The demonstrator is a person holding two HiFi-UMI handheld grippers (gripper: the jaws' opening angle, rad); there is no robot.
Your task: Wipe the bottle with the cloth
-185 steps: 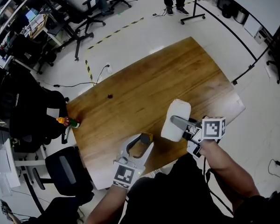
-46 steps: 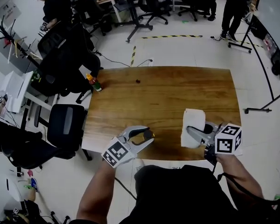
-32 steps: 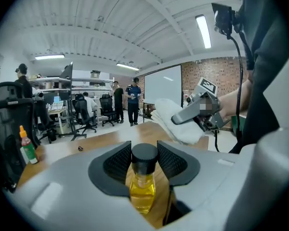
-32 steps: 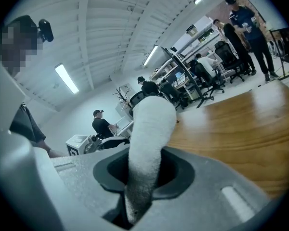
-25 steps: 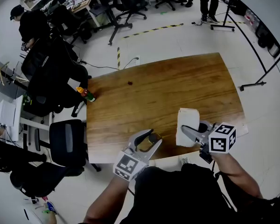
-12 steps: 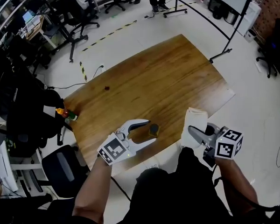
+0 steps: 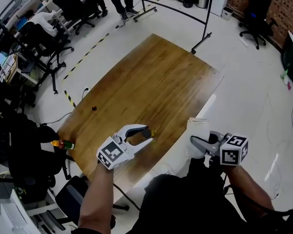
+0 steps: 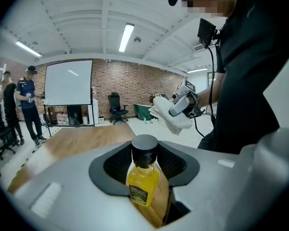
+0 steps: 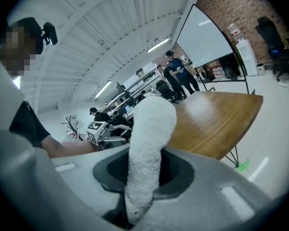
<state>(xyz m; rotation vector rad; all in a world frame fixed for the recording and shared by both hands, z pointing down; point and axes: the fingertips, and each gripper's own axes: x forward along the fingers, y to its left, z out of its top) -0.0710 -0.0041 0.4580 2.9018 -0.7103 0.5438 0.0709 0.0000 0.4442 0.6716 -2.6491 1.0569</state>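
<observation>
A small bottle (image 8: 143, 179) of yellow liquid with a black cap stands tilted between the jaws of my left gripper (image 7: 144, 133). It is held in the air over the near edge of the wooden table (image 7: 136, 87). Those jaws are closing, and their pads press on the bottle's sides. My right gripper (image 7: 199, 145) is shut on a folded white cloth (image 9: 149, 129), which sticks up past its fingertips. It hangs to the right of the table, off its edge, a forearm's length from the bottle. The left gripper view shows the cloth (image 8: 166, 113) facing the bottle.
A second, orange-capped bottle (image 7: 60, 144) lies by the table's left corner. Dark office chairs (image 7: 19, 145) crowd the left side. A screen on a wheeled stand (image 7: 185, 4) is beyond the table's far end. People stand in the background.
The head view has swung, so the table now runs diagonally. The left gripper's jaws stood wider half a second ago and have narrowed on the bottle. The right gripper keeps hold of the cloth.
</observation>
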